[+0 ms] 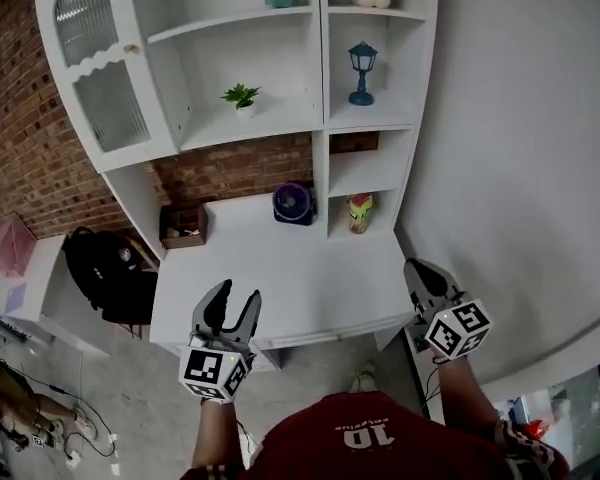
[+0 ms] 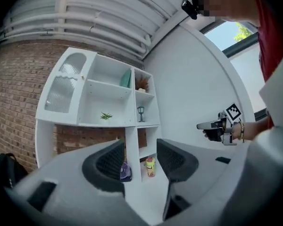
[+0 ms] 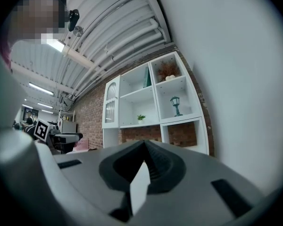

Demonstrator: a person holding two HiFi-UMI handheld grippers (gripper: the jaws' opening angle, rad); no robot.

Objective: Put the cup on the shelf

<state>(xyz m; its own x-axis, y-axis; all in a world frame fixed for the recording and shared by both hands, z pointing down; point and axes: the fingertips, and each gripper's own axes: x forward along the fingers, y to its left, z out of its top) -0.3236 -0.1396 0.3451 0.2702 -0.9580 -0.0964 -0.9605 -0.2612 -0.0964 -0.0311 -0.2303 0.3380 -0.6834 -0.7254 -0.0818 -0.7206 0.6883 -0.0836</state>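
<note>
Left gripper (image 1: 236,293) low over the near edge of the white desk top (image 1: 280,268); jaws apart, nothing between the pads; right gripper (image 1: 418,268) off the desk's right corner, jaws together, empty; both well apart from the cup (image 1: 360,213). The cup is yellow with red print, upright in the bottom right compartment of the shelf unit (image 1: 320,158), at desk level; purple fan (image 1: 293,204) just left of it, a divider between them; brown box (image 1: 183,226) at the desk's back left. Above: small plant (image 1: 241,97) on the wide middle shelf, blue lantern (image 1: 362,72) in the right compartment; glass-front door (image 1: 95,68) open at left.
</note>
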